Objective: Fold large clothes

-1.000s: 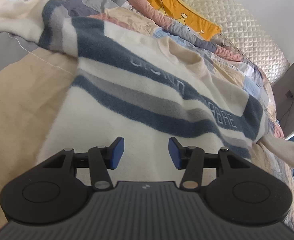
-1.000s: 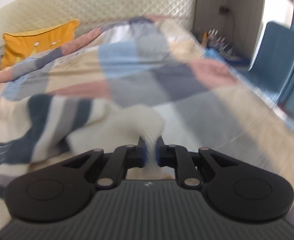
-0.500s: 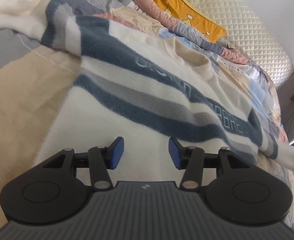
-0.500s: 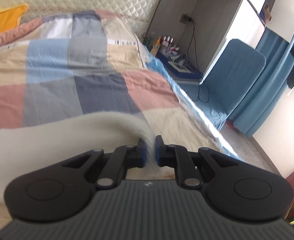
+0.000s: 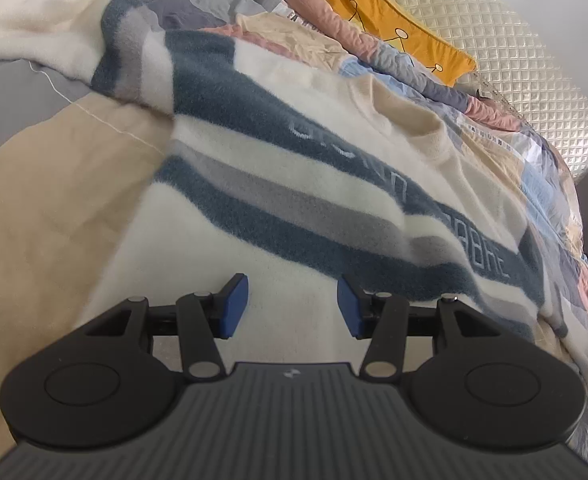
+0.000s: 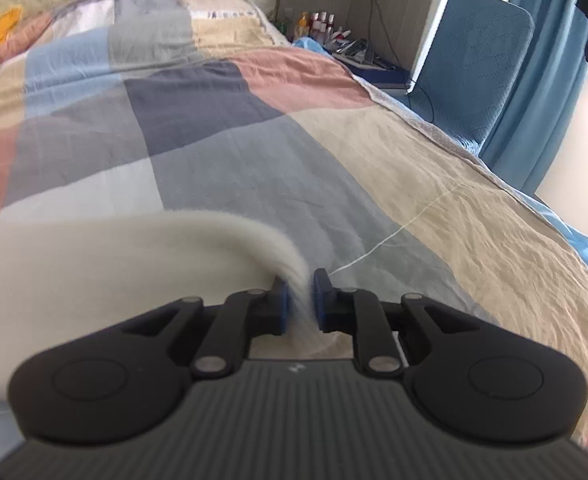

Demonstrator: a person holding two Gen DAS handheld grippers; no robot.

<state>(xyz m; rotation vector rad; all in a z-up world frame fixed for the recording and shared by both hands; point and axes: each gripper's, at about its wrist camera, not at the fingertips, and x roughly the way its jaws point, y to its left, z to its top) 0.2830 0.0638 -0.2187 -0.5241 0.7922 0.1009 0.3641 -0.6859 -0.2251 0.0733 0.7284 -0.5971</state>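
Fleecy cream sweater w/ blue-grey stripes lies spread across patchwork quilt; left gripper hangs over its hem, jaws apart, nothing b/w them; right gripper jaws just easing apart, sleeve cuff b/w pads.

The sleeve is motion-blurred at lower left of the right wrist view, the bottles at the top are too small to tell apart, and the sweater's lettering at centre right of the left view is unreadable.
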